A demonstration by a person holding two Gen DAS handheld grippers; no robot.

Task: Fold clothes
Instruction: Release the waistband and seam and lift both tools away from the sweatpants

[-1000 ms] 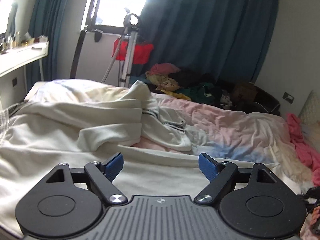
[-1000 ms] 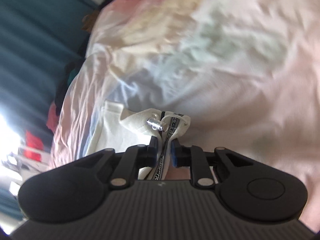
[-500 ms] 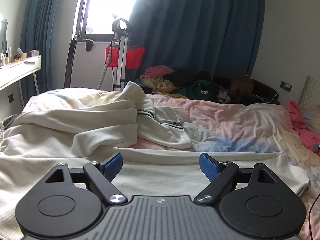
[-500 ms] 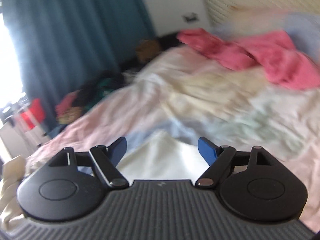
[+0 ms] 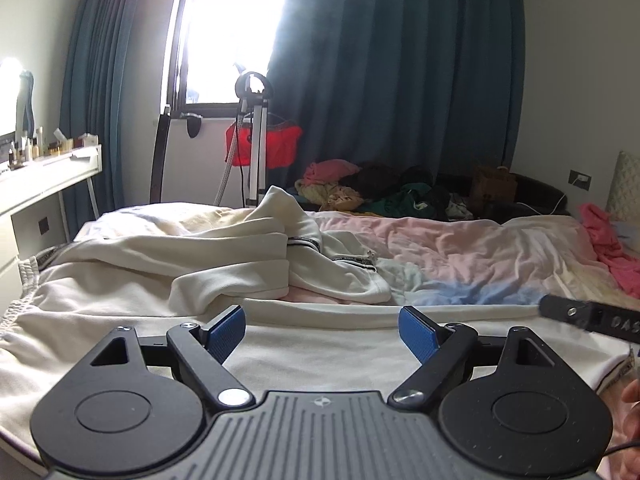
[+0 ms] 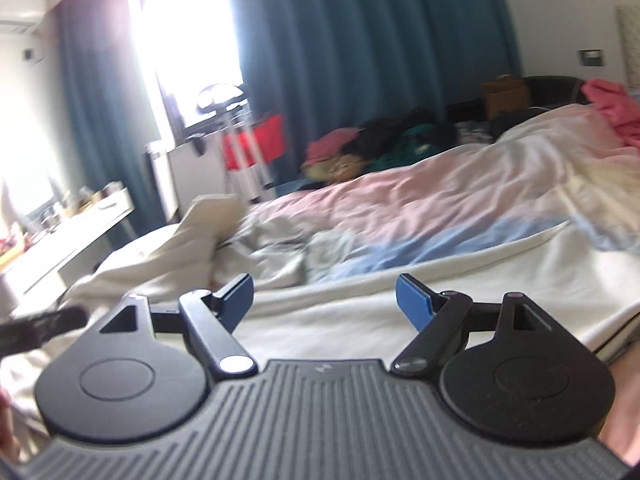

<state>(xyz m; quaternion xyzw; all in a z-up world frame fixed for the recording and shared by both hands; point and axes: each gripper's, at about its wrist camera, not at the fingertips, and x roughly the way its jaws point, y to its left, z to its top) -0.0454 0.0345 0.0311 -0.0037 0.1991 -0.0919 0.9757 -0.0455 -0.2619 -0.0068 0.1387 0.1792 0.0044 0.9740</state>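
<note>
Since a second ago my right claw (image 6: pixel 324 300) dropped the zipper edge and swung back; both claws gape wide and empty, left claw (image 5: pixel 322 330) over the cream jacket (image 5: pixel 224 264), half-folded on the bed (image 5: pixel 480 252), ready for the next fold.

Jacket (image 5: pixel 224 256) spread across the bed's (image 5: pixel 480 252) near left side, its sleeve folded over on top, clothes pile (image 5: pixel 384 192) behind the bed's far edge, tripod (image 5: pixel 256 140) left of the pile, shelf (image 5: pixel 44 172) far left, curtain (image 5: pixel 400 80) behind everything
</note>
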